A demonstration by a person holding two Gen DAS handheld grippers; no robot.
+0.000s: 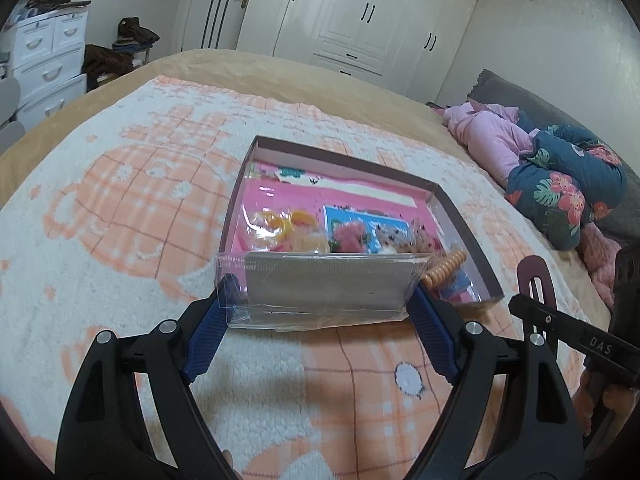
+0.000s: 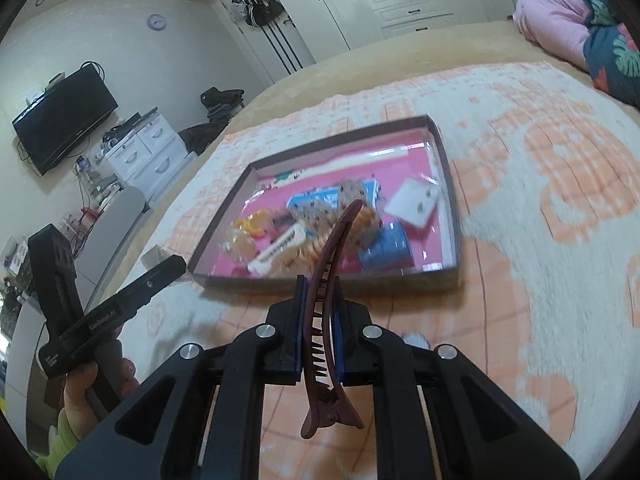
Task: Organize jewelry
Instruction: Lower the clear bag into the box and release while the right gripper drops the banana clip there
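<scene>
Jewelry and hair pieces lie heaped in a shallow box (image 1: 460, 216) with dark walls and a pink floor, set on a peach-and-white blanket (image 1: 120, 208) spread over the bed. In the left wrist view the box sits at about 12 o'clock from the left gripper (image 1: 320, 300), whose blue-padded fingers (image 1: 208, 336) are clamped on the two ends of a clear plastic packet (image 1: 328, 292) holding a grey card; the packet hangs across the near wall of the box. Beyond it are a bag of orange and yellow rings (image 1: 280, 228), a red fuzzy piece (image 1: 352, 236), a blue printed card (image 1: 344, 220) and, at about 1 o'clock, an orange spiral hair tie (image 1: 444, 268) near the box's right wall.

In the right wrist view the right gripper (image 2: 320, 320) has its fingers pressed tight on a maroon toothed hair clip (image 2: 332, 280). The clip stands upright between the pads, its curved tip reaching toward 12 o'clock over the box's near edge and its hinge end down close to the camera. Within the box here are a white card (image 2: 416, 204) at 1 o'clock, a blue roll (image 2: 388, 252) just right of the clip, and a white barrette (image 2: 276, 252) to the left; motion blur softens the details.

A pile of pink and floral bedding (image 1: 552, 176) lies at 2 o'clock in the left view, white wardrobes (image 1: 360, 12) stand against the far wall, and a white drawer unit (image 1: 48, 64) is at 10 o'clock.
</scene>
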